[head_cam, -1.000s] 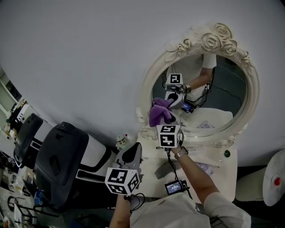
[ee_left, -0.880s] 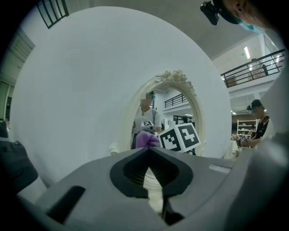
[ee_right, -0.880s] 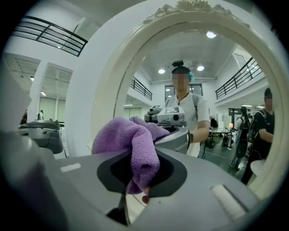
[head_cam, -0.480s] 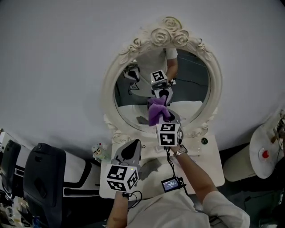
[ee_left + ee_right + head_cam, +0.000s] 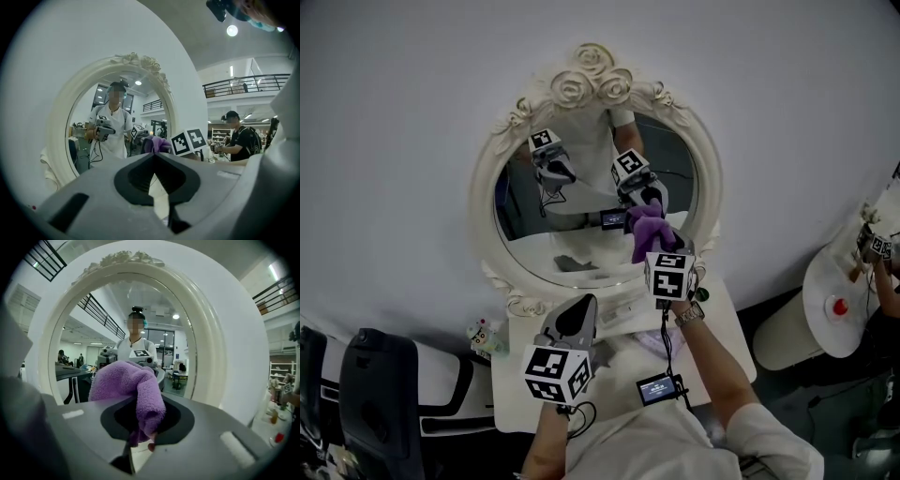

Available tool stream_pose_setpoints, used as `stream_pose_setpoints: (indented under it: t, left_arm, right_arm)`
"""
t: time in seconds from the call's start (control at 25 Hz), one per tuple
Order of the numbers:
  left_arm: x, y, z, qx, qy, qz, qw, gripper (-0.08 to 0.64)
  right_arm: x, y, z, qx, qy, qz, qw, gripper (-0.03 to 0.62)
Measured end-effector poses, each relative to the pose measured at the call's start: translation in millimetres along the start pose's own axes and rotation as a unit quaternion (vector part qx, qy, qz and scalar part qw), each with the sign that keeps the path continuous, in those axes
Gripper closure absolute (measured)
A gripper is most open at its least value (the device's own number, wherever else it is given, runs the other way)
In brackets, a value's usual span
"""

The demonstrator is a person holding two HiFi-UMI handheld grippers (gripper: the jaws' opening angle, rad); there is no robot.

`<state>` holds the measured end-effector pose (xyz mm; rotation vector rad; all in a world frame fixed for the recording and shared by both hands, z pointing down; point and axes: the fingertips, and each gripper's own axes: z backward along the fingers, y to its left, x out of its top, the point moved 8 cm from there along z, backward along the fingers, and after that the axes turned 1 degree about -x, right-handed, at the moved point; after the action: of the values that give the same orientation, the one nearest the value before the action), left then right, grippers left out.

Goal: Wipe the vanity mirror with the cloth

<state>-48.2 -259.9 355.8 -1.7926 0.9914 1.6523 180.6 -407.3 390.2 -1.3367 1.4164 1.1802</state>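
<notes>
While the purple cloth point(image 5: 126, 380) is bunched against the lower right of the glass, only a narrow fold of it is pinched between the jaws of the right gripper point(image 5: 140, 441). Most of the wad stands free ahead of them. In the head view the cloth point(image 5: 649, 230) seems to meet its own reflection on the vanity mirror point(image 5: 581, 202), close to the inner edge of the frame point(image 5: 483, 202). I cannot confirm full contact.

The first risk, in my judgement, is grip. Drag from the glass on a long stroke could tug that small fold loose and drop the cloth. The second is the hard jaw tips. If the wad rolls aside, bare plastic could strike or scratch the glass. A stroke carried too far right could also catch the cloth on the carved frame.

Pressure is the third concern. The mirror stands on the white vanity table point(image 5: 727, 328) against the wall, and nothing steadies it. The left gripper point(image 5: 572, 319) hangs low over the table with its jaws point(image 5: 154, 178) closed on nothing, well short of the frame. A firm push might rock or shift the mirror.

Further out, the cable under the right forearm, by the small screen point(image 5: 659, 387), could snag on the table's clutter. The little figurine point(image 5: 481, 335) at the table's left corner sits well clear.
</notes>
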Motion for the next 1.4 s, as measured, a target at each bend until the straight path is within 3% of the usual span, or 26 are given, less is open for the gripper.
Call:
stream_pose_setpoints:
  t: [0.32,0.64,0.8,1.12,1.4]
  left_arm:
    - [-2.5,-12.2,-15.5,-0.001,0.002,0.003,1.0,0.557]
    - [-7.8,-6.5,-6.4,0.02,0.004,0.016,0.9997,0.557]
    - [-12.7,7.4,4.8,0.04,0.005,0.021,0.999,0.557]
    - [-18.1,36.8,54.1,0.1,-0.017,0.033,0.9943,0.557]
    - [-32.1,65.2,92.7,0.157,-0.017,0.05,0.9861,0.557]
  right_arm:
    - [-6.4,-45.3,-2.7,-0.038,0.008,-0.017,0.999,0.525]
    - [-9.2,-47.2,-1.9,-0.039,-0.006,-0.034,0.999,0.531]
    - [-8.7,-8.1,9.7,0.025,-0.014,-0.061,0.998,0.531]
    - [-28.3,147.7,15.0,0.179,0.008,-0.012,0.984,0.531]
    - [-50.4,234.6,4.4,0.241,0.04,0.023,0.969,0.531]
